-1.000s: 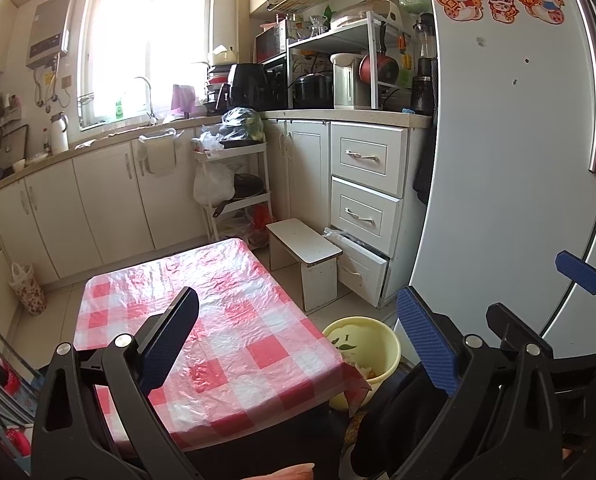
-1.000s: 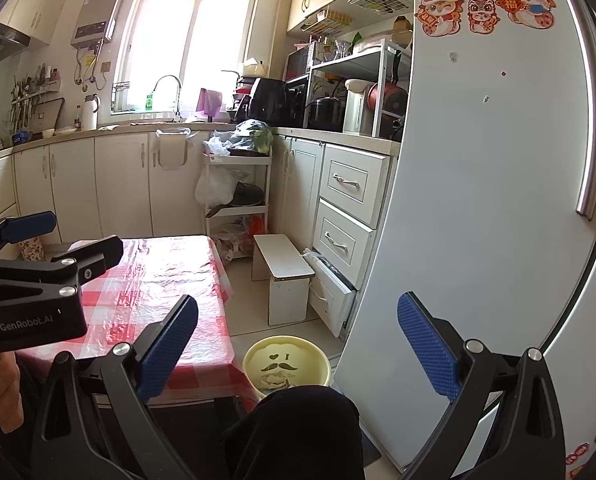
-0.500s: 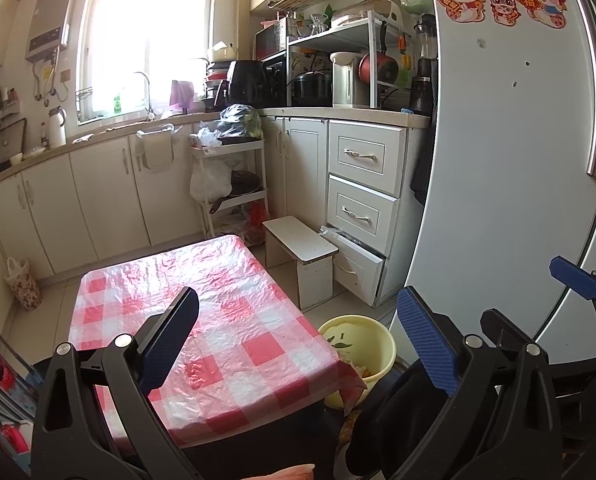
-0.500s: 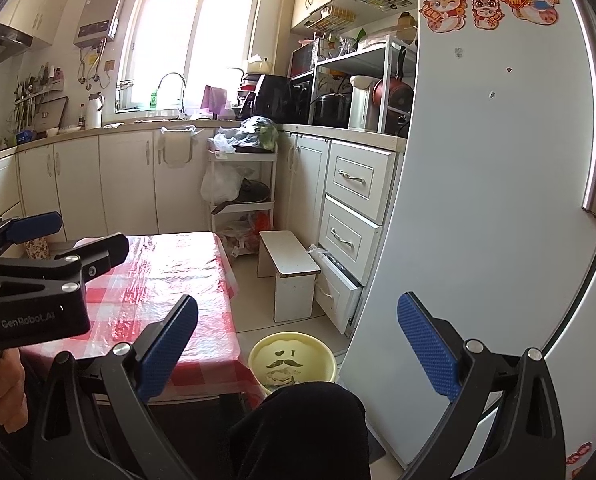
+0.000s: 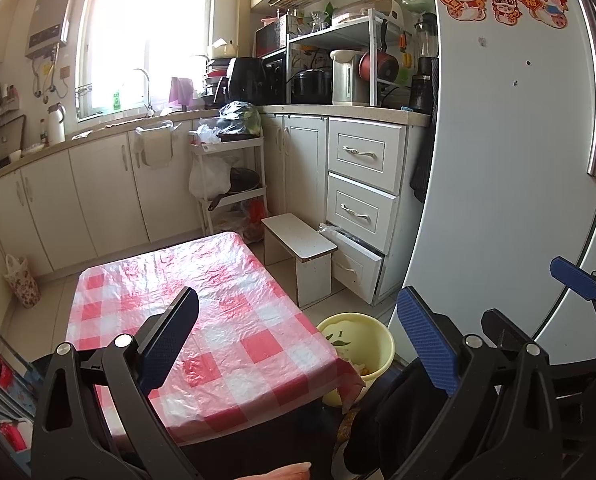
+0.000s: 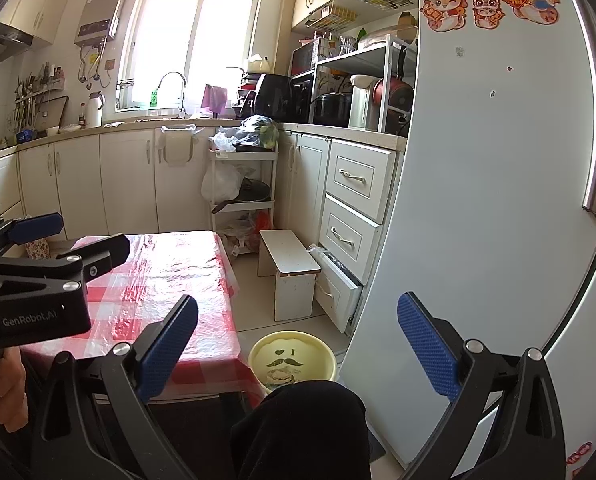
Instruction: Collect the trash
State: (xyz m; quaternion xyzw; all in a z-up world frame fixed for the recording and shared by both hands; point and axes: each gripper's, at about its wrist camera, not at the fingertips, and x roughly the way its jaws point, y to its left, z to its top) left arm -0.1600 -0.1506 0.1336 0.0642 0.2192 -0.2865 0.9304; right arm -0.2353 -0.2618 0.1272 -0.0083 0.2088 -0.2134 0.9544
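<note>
A yellow waste bin (image 5: pixel 362 344) (image 6: pixel 294 354) stands on the floor between the low table and the fridge, with scraps inside. The low table (image 5: pixel 202 312) (image 6: pixel 166 276) wears a red and white checked plastic cover, and I see nothing lying on it. My left gripper (image 5: pixel 302 336) hangs open above the table's near right part, nothing between its blue pads. My right gripper (image 6: pixel 298 344) is open too, held above the bin, empty. The left gripper (image 6: pixel 38 252) shows at the left of the right wrist view. The right gripper (image 5: pixel 538 312) shows at the right of the left wrist view.
A white fridge (image 5: pixel 510 168) fills the right side. A small white stool (image 5: pixel 302 260) and a partly pulled bottom drawer (image 5: pixel 354 264) sit beyond the bin. A white trolley (image 5: pixel 230 184) with bags stands by the cabinets. A person's dark-clad knee (image 6: pixel 302 428) is low in front.
Both views have risen and drifted slightly, so the table and bin sit a little lower and more leftward. Both grippers stay open and empty.
</note>
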